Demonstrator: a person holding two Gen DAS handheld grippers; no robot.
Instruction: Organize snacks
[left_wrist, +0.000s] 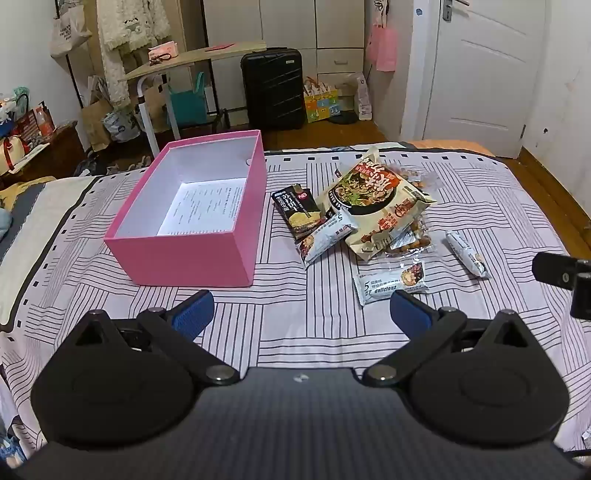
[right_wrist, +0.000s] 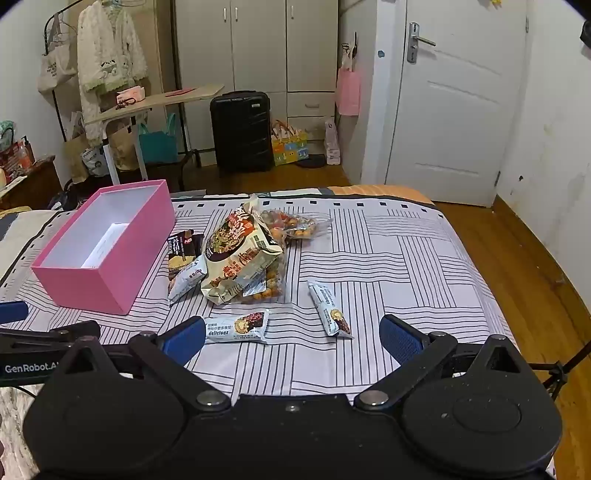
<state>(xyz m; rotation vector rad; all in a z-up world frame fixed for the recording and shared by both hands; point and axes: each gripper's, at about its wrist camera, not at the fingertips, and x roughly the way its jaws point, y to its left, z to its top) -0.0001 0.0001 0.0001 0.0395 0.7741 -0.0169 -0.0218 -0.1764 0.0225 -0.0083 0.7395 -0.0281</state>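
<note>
A matt pink cardboard box (left_wrist: 192, 251), white-lined, sits left of centre on a striped cloth bedspread (left_wrist: 332, 332); glossy plastic snack wrappers (left_wrist: 373, 206) crinkle at mid-frame; matt black plastic left gripper (left_wrist: 302, 308) with ribbed blue pads (left_wrist: 194, 314) fills the foreground; polished wood floor (right_wrist: 517, 266) at right

Black suitcase (left_wrist: 272, 88) beside white door (left_wrist: 480, 74)

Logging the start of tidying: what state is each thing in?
Pink box: lidless, only a printed sheet inside.
Big noodle bag: sealed, atop the snack pile.
Left hand-held gripper: open, holding nothing.
Right hand-held gripper: open, holding nothing.
Door: closed.
</note>
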